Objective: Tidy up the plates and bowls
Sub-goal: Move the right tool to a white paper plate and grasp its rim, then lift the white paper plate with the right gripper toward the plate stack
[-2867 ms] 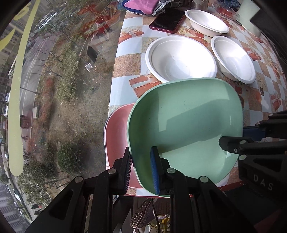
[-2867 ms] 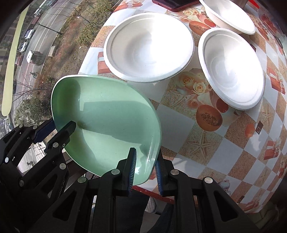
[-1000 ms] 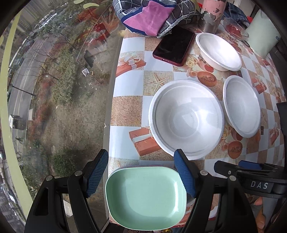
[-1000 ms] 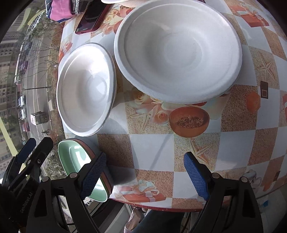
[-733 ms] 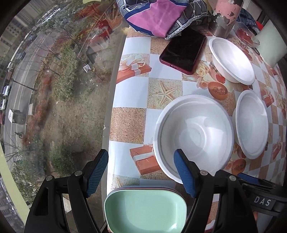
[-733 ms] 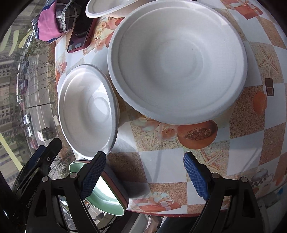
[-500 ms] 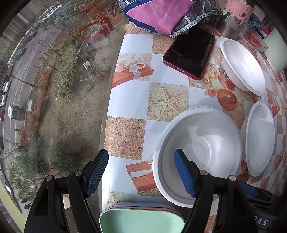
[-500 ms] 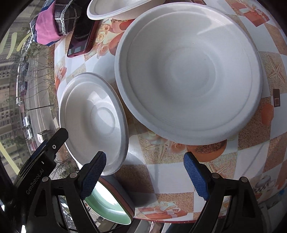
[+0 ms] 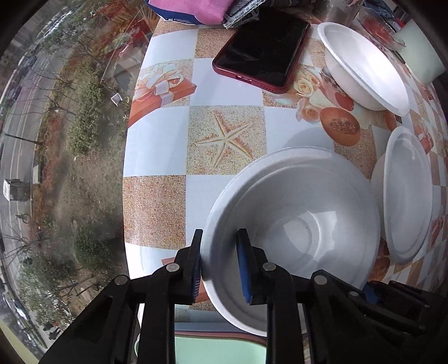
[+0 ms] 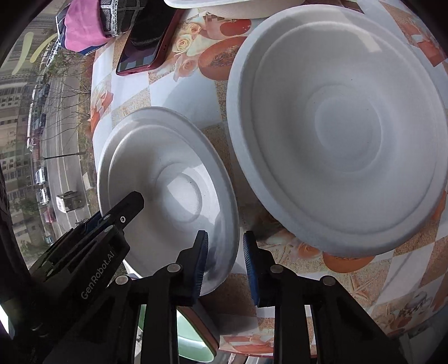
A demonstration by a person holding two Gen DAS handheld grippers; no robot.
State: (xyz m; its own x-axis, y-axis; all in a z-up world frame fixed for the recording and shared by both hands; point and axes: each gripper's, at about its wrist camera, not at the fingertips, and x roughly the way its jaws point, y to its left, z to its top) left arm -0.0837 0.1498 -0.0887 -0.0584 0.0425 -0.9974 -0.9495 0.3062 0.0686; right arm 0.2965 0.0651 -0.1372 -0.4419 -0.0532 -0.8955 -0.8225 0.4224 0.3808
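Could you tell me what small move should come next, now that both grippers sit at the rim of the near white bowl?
Probably a short, level lift. The left gripper and right gripper are each shut on opposite sides of the white bowl, which still seems to rest on the table. Raising it first should clear the neighbouring wide bowl and the green plate.

The large white round paper bowl [image 9: 294, 232] is sitting near the front edge of the table covered with a checked printed cloth [image 9: 156, 140], with the green square plastic plate [image 9: 218, 350] lying just before it on a pink plate of the same shape [image 10: 208, 340] at the table's edge. In the left wrist view, a second white paper bowl [image 9: 406, 193] is standing just to its right, and a third white paper bowl [image 9: 364, 64] is sitting farther back on the right. The dark phone in a red case [image 9: 263, 47] is lying behind the large bowl, with the folded pink and checked cloth [image 9: 196, 9] lying behind the phone at the table's far edge.
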